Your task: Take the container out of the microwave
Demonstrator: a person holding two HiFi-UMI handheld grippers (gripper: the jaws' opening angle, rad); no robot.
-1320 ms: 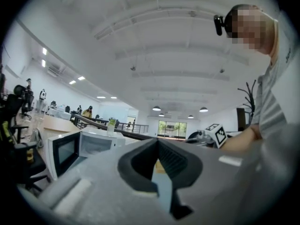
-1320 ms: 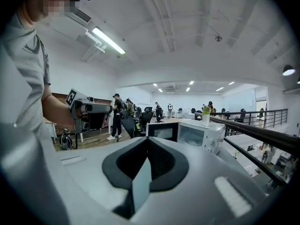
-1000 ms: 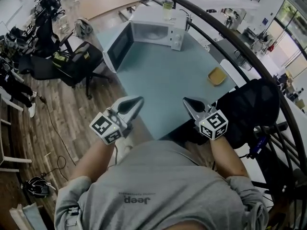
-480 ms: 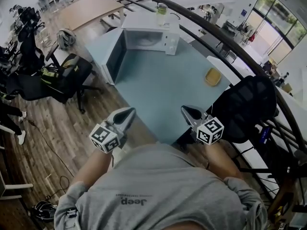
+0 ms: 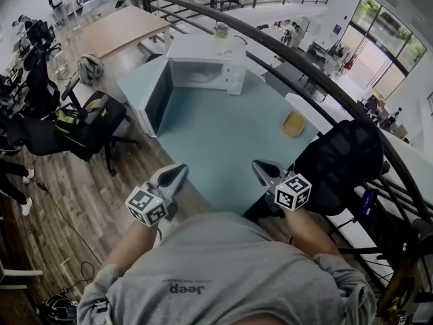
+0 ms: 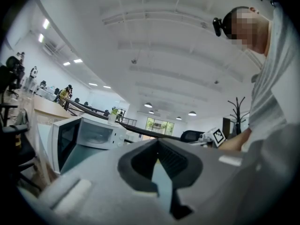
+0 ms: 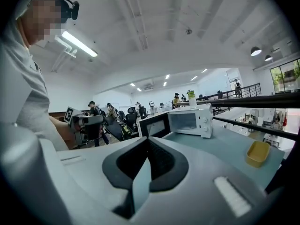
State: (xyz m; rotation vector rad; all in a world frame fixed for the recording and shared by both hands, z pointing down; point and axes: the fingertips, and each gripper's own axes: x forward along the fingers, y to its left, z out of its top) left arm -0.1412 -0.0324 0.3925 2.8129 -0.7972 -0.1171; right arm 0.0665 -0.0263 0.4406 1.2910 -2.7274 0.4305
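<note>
1 microwave (image 5: 203, 70), 1 yellow container (image 5: 293, 123), 1 jar (image 5: 221, 38), 1 table (image 5: 223, 141) (chairs (image 5: 88, 124) too crowded to count).

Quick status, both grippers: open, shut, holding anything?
Left gripper: jaws closed, nothing held.
Right gripper: jaws closed, nothing held.

White microwave (image 5: 203, 53) at twelve o'clock on a pale teal table (image 5: 216, 147). Plain yellow container (image 5: 293, 123) at two o'clock.

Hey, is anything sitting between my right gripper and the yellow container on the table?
Nothing visible. Only bare table lies between the shut right gripper at the near edge and the yellow container. The microwave, door open, stands at the far end, off that line.
</note>
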